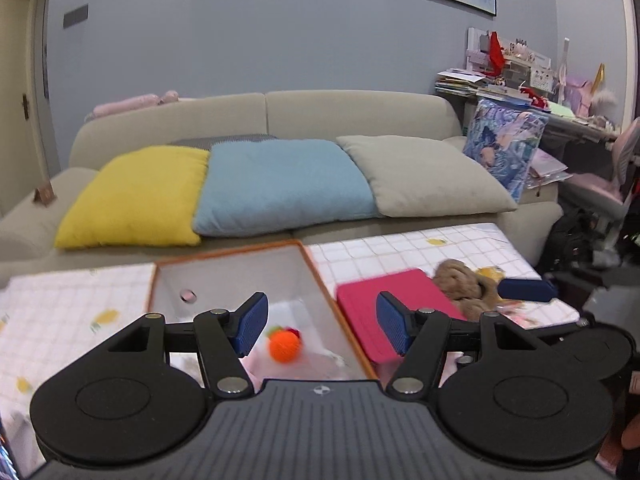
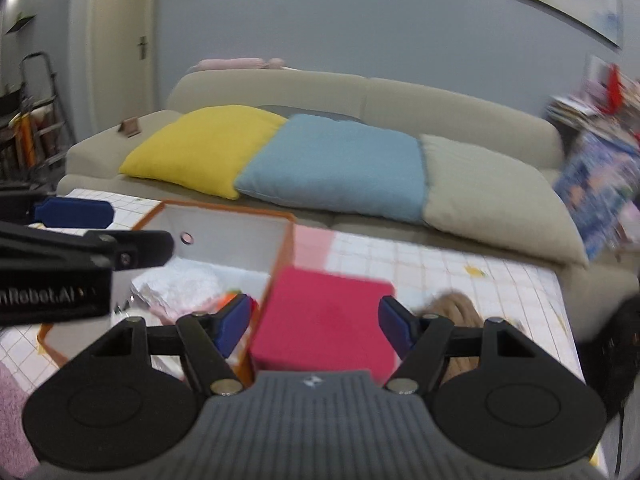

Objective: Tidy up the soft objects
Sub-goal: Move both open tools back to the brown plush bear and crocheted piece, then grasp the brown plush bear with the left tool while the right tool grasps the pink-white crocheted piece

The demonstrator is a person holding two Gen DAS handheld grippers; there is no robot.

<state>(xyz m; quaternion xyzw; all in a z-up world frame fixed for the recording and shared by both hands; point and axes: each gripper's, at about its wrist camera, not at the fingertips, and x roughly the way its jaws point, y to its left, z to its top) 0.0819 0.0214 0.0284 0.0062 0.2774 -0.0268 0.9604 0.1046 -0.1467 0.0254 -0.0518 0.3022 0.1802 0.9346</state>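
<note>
The left gripper (image 1: 320,322) hangs with its blue pads spread wide and nothing between them, above the near end of an orange-rimmed white box (image 1: 224,276) that sits on a desk covered by a checked cloth with lemon prints (image 1: 400,248). Inside the box, toward its near end, lies an orange knitted ball (image 1: 284,345), blurred, with a bit of red and green just behind it; the right wrist view also shows a crumpled whitish bundle (image 2: 176,286) in the box, too blurred to name more closely. A small round hole (image 1: 187,295) shows in the box's left wall.

The right gripper (image 2: 312,324) is likewise wide apart and holds nothing; it hovers over a pink rectangular block (image 2: 324,320) that lies just beside the box's right wall. Right of the pink block, touching or nearly touching it, rests a brown plush toy (image 1: 460,282), partly hidden behind the gripper arm in the right wrist view.

Beyond the desk's far edge stands a beige sofa (image 1: 360,108) carrying a yellow cushion (image 1: 136,196), a blue cushion (image 1: 280,184) and a grey cushion (image 1: 424,176) side by side, each overlapping the next.
</note>
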